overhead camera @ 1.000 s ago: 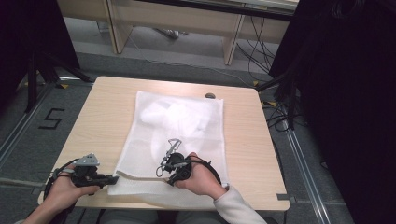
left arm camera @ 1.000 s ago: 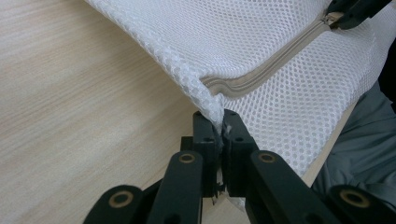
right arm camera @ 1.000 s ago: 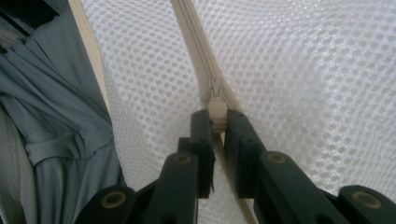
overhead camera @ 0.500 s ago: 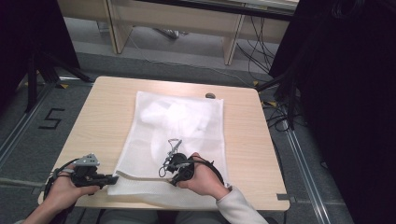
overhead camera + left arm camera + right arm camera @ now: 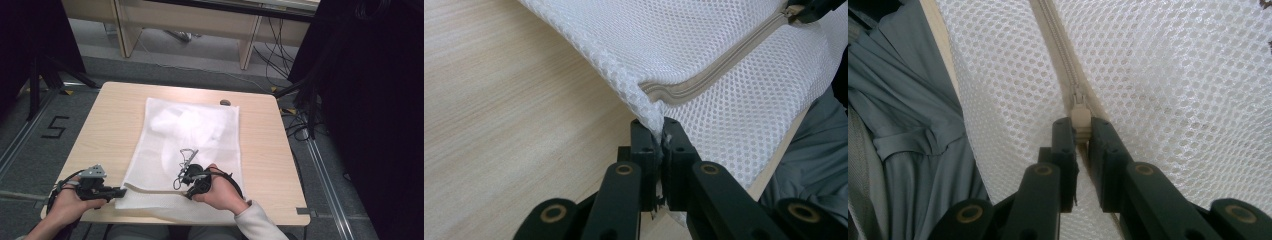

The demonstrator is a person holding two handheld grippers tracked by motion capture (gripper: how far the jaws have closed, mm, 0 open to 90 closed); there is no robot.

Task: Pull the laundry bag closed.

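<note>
White mesh laundry bag (image 5: 192,150) lies flat on the wooden table (image 5: 280,150), zipper (image 5: 724,62) along its near edge. Left gripper (image 5: 659,131) is pinching the bag's corner where the zipper ends, jaws pressed together on the mesh; bag spreads ahead and to the right of it. Right gripper (image 5: 1080,129) is clamped on the cream zipper pull (image 5: 1080,117) right at its tips, zipper track running straight ahead. Something pale sits inside the bag, well beyond both grippers; can't tell what it is.
</note>
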